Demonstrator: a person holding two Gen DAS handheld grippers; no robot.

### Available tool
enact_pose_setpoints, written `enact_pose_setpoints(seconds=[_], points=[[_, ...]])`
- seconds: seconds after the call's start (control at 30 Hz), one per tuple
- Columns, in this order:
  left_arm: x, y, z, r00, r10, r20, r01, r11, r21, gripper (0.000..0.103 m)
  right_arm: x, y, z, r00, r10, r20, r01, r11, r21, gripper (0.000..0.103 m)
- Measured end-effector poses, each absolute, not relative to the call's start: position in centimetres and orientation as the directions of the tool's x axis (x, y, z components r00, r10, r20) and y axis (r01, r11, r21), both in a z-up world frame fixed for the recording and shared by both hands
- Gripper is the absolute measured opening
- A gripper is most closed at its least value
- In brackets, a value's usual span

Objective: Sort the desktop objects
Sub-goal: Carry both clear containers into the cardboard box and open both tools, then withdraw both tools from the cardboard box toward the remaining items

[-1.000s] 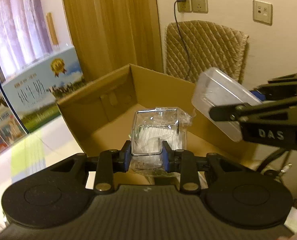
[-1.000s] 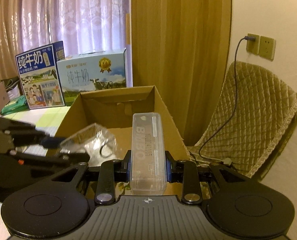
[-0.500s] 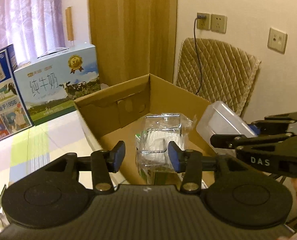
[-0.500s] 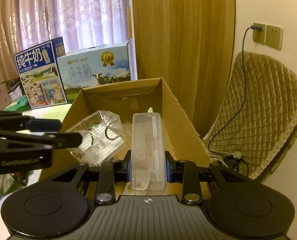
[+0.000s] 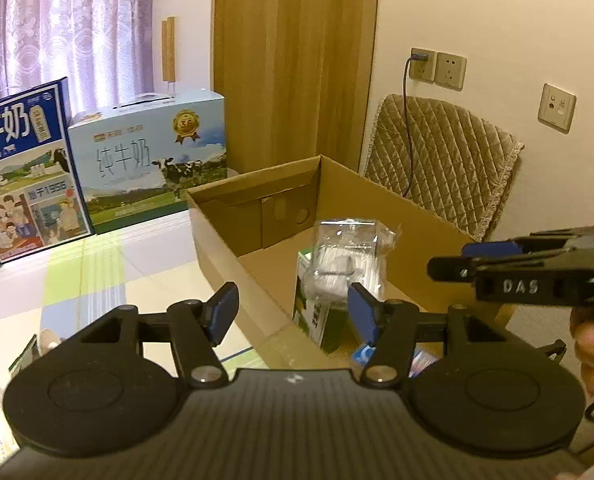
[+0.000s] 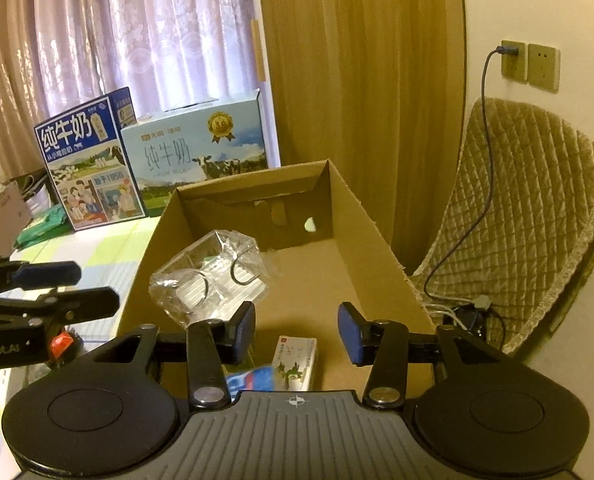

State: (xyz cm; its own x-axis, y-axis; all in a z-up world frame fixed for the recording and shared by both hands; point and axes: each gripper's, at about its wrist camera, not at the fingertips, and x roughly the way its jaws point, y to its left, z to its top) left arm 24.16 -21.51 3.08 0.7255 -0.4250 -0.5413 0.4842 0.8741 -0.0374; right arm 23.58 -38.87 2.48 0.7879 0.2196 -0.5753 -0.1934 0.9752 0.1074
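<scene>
An open cardboard box (image 5: pixel 225 240) (image 6: pixel 377 248) stands ahead of both grippers. Inside it a clear plastic packet of metal hooks (image 5: pixel 349 256) (image 6: pixel 213 280) rests on a green carton (image 5: pixel 317 320). A small white and green box (image 6: pixel 297 360) and a blue packet (image 6: pixel 249 380) lie at the box's near end. My left gripper (image 5: pixel 293 314) (image 6: pixel 97 289) is open over the box's near left wall, holding nothing. My right gripper (image 6: pixel 297 334) (image 5: pixel 457 260) is open above the near end, also holding nothing. The long clear case is out of view.
Two milk cartons (image 5: pixel 145 160) (image 6: pixel 85 164) stand behind the box on the checked tablecloth (image 5: pixel 97 280). A quilted chair back (image 5: pixel 449 168) (image 6: pixel 529 216) with a charging cable (image 6: pixel 485 160) is to the right. A hand (image 5: pixel 593 344) holds the right gripper.
Both grippers opened. The left let the hook packet fall into the box, the right let go of the long clear case. Both have drawn back from the box.
</scene>
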Motion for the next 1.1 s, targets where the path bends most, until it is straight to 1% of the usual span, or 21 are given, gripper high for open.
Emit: enact_pose_setpoints(seconds=[0.1,0.23,0.4,0.47,0.57,0.63,0.73,0.93,1.1], points=[[23.3,-20.7,3.3,0.728,-0.419,-0.543,0.477,0.878,-0.038,0.056,22.8,-38.8,3.1,0.792,0.218,-0.571,-0.194,0.975,0.104,0.048],[21.9,-19.4,3.7,0.737,-0.409,-0.538,0.467,0.884,-0.033,0.062,21.7,-38.6,4.0,0.798,0.222,-0.56,-0.197,0.975,0.106,0.055],[20.2,-17.4,4.4,0.75,-0.391,-0.534,0.443,0.896,-0.033,0.064,20.1,-37.7,5.5,0.805,0.237,-0.544,-0.214,0.971,0.107,0.063],[19.5,-16.4,4.7,0.756,-0.382,-0.532,0.435,0.9,-0.029,0.067,19.4,-37.2,6.1,0.808,0.244,-0.536,-0.221,0.969,0.108,0.065],[18.4,-14.8,5.0,0.765,-0.367,-0.529,0.419,0.908,-0.025,0.069,18.4,-36.2,6.9,0.809,0.262,-0.527,-0.236,0.965,0.118,0.07],[17.6,-13.6,5.1,0.771,-0.356,-0.528,0.406,0.914,-0.022,0.071,17.7,-35.4,7.5,0.808,0.277,-0.519,-0.25,0.96,0.123,0.075],[16.3,-11.2,5.1,0.784,-0.327,-0.528,0.374,0.927,-0.02,0.077,16.5,-33.9,8.2,0.808,0.306,-0.504,-0.278,0.951,0.133,0.083],[13.6,-5.1,4.2,0.802,-0.24,-0.547,0.286,0.958,-0.001,0.082,13.9,-29.6,8.8,0.789,0.383,-0.48,-0.358,0.922,0.147,0.093],[11.8,-0.1,3.4,0.807,-0.165,-0.567,0.205,0.979,0.006,0.086,12.7,-25.7,7.7,0.75,0.442,-0.492,-0.422,0.893,0.159,0.095]])
